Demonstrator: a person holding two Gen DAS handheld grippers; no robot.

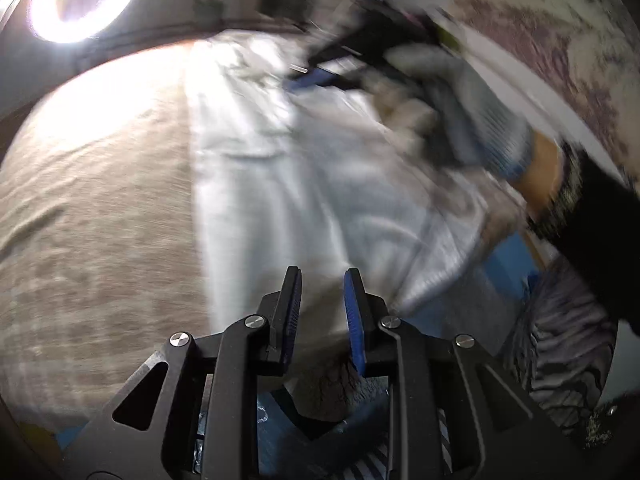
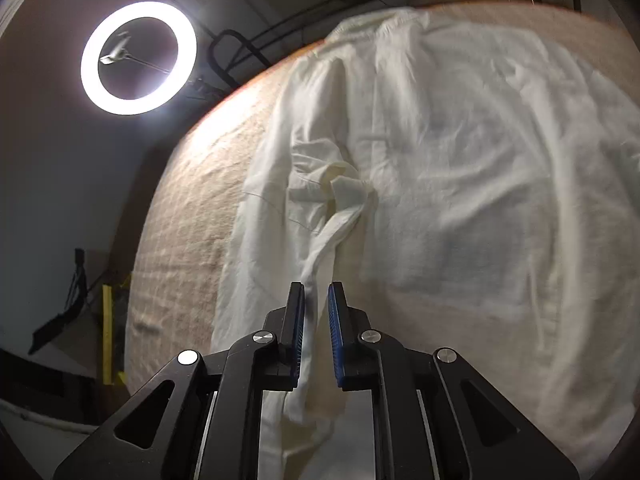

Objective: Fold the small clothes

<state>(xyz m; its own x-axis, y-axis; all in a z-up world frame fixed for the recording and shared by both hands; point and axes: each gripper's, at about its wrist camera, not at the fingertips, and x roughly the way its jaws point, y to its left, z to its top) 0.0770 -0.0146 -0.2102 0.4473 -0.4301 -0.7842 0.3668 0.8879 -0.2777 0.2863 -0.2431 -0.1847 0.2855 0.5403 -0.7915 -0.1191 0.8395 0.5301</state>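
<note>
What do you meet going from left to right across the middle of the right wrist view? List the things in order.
Ring light → tan bed cover → bunched sleeve → flat body of the white garment.

Light: ring lamp (image 2: pixel 138 58) upper left, glaring; room dim.
Blur: left view smeared, right sharper.
Edges: fisheye bending, dark corners.

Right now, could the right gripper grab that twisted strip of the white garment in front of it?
Probably yes: the twisted strip already runs between the right gripper's slightly parted fingers, with nothing else in the way; closing should catch it.
</note>
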